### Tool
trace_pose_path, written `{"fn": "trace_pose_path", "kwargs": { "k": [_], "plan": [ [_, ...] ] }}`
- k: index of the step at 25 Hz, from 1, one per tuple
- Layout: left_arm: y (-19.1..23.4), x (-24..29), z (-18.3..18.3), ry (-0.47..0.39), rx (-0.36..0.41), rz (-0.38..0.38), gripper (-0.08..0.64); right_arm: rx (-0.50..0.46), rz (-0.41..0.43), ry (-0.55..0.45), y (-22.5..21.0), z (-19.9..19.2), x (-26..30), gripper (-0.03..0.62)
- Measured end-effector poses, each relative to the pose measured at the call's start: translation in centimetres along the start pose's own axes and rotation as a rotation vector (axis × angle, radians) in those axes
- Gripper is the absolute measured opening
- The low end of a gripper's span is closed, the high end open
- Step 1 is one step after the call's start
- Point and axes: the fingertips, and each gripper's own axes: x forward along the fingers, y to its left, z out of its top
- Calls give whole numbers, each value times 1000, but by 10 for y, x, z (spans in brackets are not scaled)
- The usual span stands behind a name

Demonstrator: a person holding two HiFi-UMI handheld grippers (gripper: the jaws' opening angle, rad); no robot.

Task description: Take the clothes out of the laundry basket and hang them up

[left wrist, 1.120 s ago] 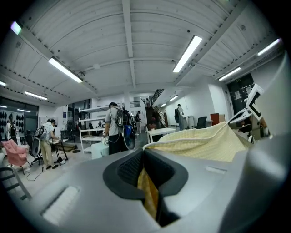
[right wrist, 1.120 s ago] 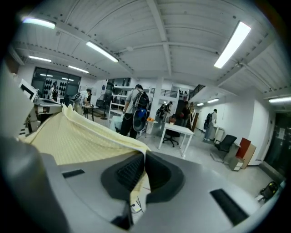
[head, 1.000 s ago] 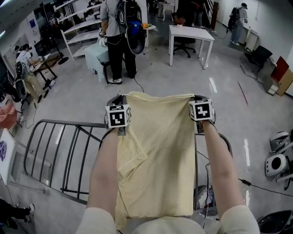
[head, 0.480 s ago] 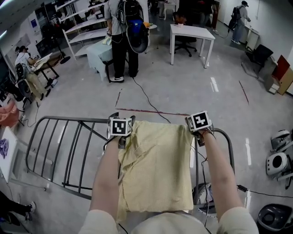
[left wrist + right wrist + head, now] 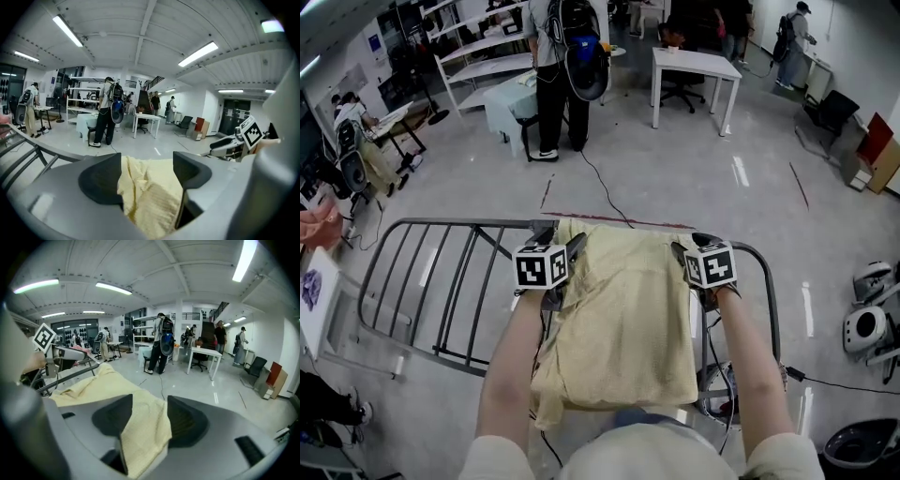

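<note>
A yellow shirt hangs draped over the top rail of a grey metal drying rack. Its far edge is folded over the rail, and the rest falls towards the person wearing the camera. The cloth is wrinkled along its left side, where a sleeve or flap hangs loose.

The left tongs sit at the shirt's upper left corner and the right tongs at its upper right corner, both just beside the rail. The bare forearms behind them run along either edge of the cloth.

Both pairs of tongs have just been opening. In the left gripper view the jaws stand wide apart, with a bunched fold of the yellow cloth lying loosely in the gap, not pinched. The right gripper view shows the same: the jaws are spread and a strip of the shirt's edge runs between them without being pressed. Both tongs are therefore released, with the shirt resting on the rack under its own weight.

Further off, on the grey floor, a person with a backpack stands near some shelves.
</note>
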Motion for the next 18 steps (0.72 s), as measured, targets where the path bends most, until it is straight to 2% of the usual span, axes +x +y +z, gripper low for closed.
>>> {"fn": "trace_pose_path", "kwargs": {
  "k": [3, 7, 12, 15, 18],
  "plan": [
    [-24, -30, -15, 16, 11, -63, 351, -20, 57, -13, 32, -15, -27, 236],
    [-56, -64, -45, 82, 64, -118, 351, -28, 117, -2, 69, -42, -60, 236],
    [-75, -97, -92, 179, 125, -122, 351, -12, 135, 40, 106, -80, -88, 213],
    [-78, -106, -125, 243, 98, -125, 351, 15, 134, 71, 120, -107, -93, 195],
    [-76, -102, -142, 279, 73, -100, 344, 45, 132, 95, 125, -123, -93, 181]
  ]
}}
